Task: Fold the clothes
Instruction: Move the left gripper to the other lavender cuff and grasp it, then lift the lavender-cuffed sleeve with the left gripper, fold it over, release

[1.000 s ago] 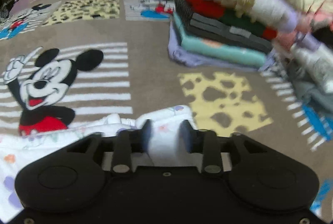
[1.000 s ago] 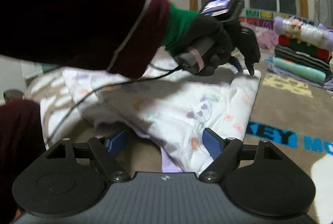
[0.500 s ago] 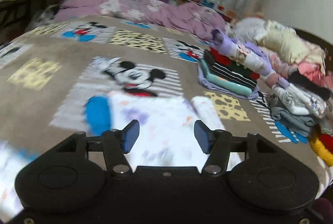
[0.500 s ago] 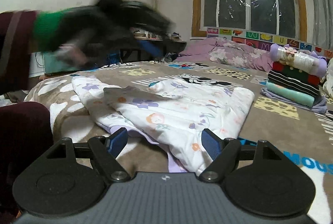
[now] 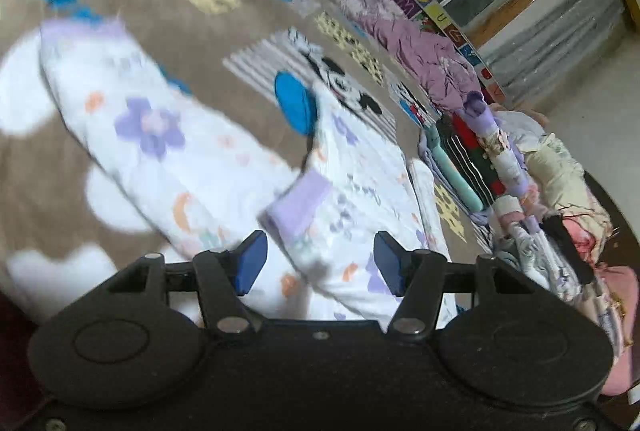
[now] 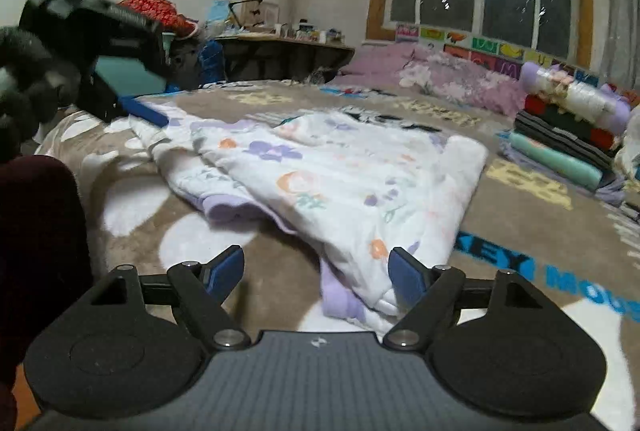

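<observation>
A white floral garment (image 6: 340, 175) with lilac cuffs lies partly folded on the brown Mickey Mouse blanket (image 6: 520, 215). In the left wrist view the garment (image 5: 352, 191) spreads just ahead of my open, empty left gripper (image 5: 316, 263), a lilac cuff (image 5: 300, 207) near its fingers and one sleeve (image 5: 132, 119) stretching left. My right gripper (image 6: 320, 271) is open and empty, low over the blanket at the garment's near edge. The left gripper also shows in the right wrist view (image 6: 132, 111), held in a gloved hand at the garment's far left corner.
A stack of folded clothes (image 6: 568, 135) stands at the right, also in the left wrist view (image 5: 472, 159). A heap of loose clothes (image 5: 560, 199) lies beside it. A purple quilt (image 6: 448, 75) lies along the window wall. A cluttered desk (image 6: 280, 43) stands behind.
My left gripper has let go of the garment, opened, and swung back to the garment's left side. The folded-over part now lies flat. My right gripper has stayed open in place.
</observation>
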A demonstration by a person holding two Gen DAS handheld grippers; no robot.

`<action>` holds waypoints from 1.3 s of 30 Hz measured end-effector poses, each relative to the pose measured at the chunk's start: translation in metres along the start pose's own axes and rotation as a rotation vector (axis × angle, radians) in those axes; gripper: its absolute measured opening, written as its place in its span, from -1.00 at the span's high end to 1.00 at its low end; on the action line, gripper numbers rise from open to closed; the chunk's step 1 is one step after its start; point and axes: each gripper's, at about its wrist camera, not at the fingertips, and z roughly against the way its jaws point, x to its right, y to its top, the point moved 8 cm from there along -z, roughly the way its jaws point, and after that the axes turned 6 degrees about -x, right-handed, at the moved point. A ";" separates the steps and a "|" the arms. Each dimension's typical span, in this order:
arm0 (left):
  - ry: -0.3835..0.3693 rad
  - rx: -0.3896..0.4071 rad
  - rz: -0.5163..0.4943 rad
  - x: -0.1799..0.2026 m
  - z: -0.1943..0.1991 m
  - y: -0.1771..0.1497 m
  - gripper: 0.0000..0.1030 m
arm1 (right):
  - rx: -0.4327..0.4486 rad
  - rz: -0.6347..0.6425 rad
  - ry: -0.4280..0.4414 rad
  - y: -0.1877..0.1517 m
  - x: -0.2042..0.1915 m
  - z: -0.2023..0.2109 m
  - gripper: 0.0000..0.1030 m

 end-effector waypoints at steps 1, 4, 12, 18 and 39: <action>-0.007 -0.007 0.016 -0.002 -0.004 -0.001 -0.12 | 0.009 0.000 -0.006 0.001 0.001 0.002 -0.53; -0.003 -0.005 0.031 -0.004 -0.009 0.002 -0.09 | 0.027 0.002 -0.016 0.003 0.003 0.003 -0.53; 0.014 0.008 0.059 -0.010 -0.021 0.011 0.04 | 0.014 -0.004 -0.006 -0.001 0.004 -0.002 -0.53; 0.076 0.033 -0.058 0.000 -0.022 0.008 0.83 | 0.021 -0.033 0.012 0.001 0.007 -0.006 -0.53; -0.188 0.082 -0.218 0.178 -0.072 0.059 0.87 | -0.017 -0.111 0.045 -0.001 0.020 -0.010 -0.23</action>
